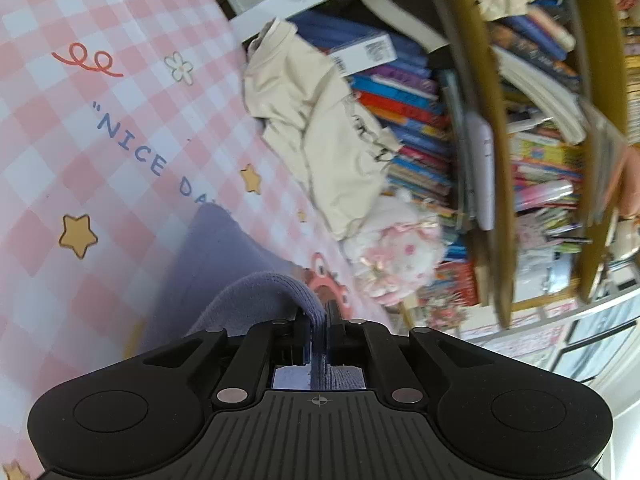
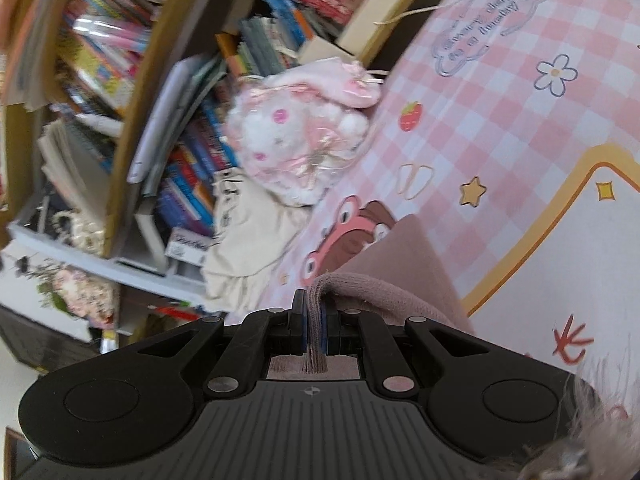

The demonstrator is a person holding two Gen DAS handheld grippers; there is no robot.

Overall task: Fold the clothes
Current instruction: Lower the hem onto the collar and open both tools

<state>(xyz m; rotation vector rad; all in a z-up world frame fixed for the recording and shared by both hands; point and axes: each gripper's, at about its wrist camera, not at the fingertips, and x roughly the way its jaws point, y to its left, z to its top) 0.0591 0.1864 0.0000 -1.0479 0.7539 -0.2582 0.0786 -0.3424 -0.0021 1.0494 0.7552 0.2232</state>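
A soft knit garment hangs between both grippers above a pink checked mat (image 1: 100, 128). In the left wrist view it looks lavender (image 1: 224, 264), and my left gripper (image 1: 319, 312) is shut on a fold of its edge. Seen from the right wrist it looks dusty pink (image 2: 404, 264), with my right gripper (image 2: 315, 308) shut on another fold of the edge. The cloth drapes down from each pair of fingers onto the mat (image 2: 500, 92). A cream garment (image 1: 320, 132) lies crumpled at the mat's far edge, also visible as a cream garment (image 2: 248, 240) in the right view.
A pink and white plush toy (image 1: 396, 248) sits beside the cream garment, against a wooden bookshelf (image 1: 480, 120) packed with books. The same plush toy (image 2: 304, 132) and bookshelf (image 2: 144, 80) show in the right view. A fuzzy sleeve (image 2: 580, 440) is at the lower right.
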